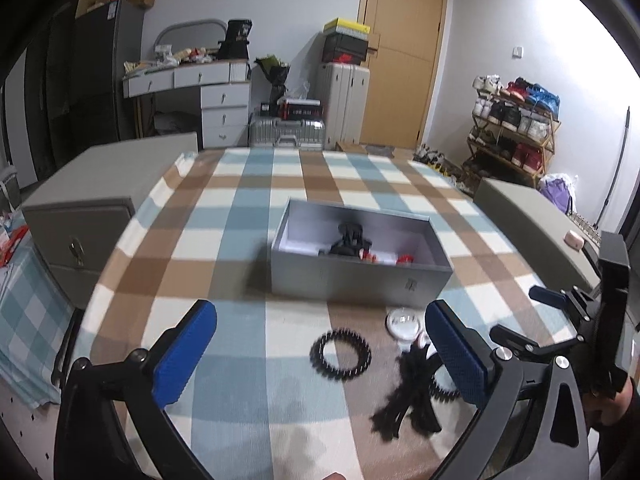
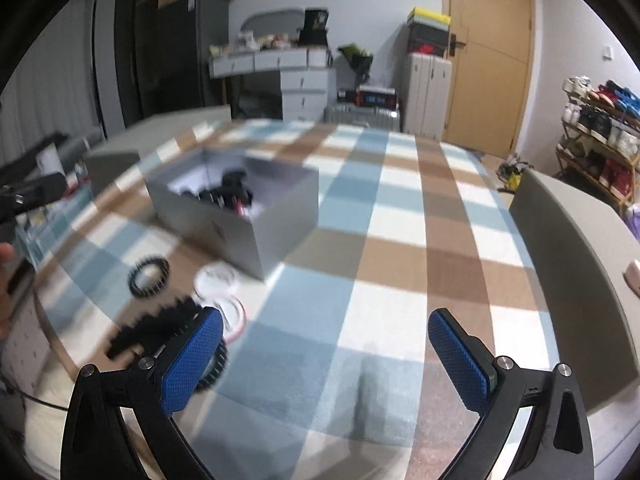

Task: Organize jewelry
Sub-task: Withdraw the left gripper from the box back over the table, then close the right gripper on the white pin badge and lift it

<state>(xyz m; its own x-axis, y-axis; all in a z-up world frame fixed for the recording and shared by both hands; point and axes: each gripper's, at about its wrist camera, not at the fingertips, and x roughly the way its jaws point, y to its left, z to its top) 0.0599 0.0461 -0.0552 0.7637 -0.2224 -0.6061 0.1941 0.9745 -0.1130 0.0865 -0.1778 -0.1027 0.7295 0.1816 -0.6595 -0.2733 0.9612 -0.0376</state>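
Both our grippers, left [image 1: 320,354] and right [image 2: 325,354], gape wide, holding nothing. Ahead sits the grey box [image 1: 352,280]; a black beaded bracelet [image 1: 341,354] and black tassel [image 1: 408,396] lie between, nothing blocking them.

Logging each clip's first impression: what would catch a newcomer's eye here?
The open grey box in the middle of the checked tablecloth, already holding dark jewelry with red bits. In front of it lie a black beaded bracelet, a fuzzy black piece and white round items. Both blue-padded tools, left and right, stand open and empty.
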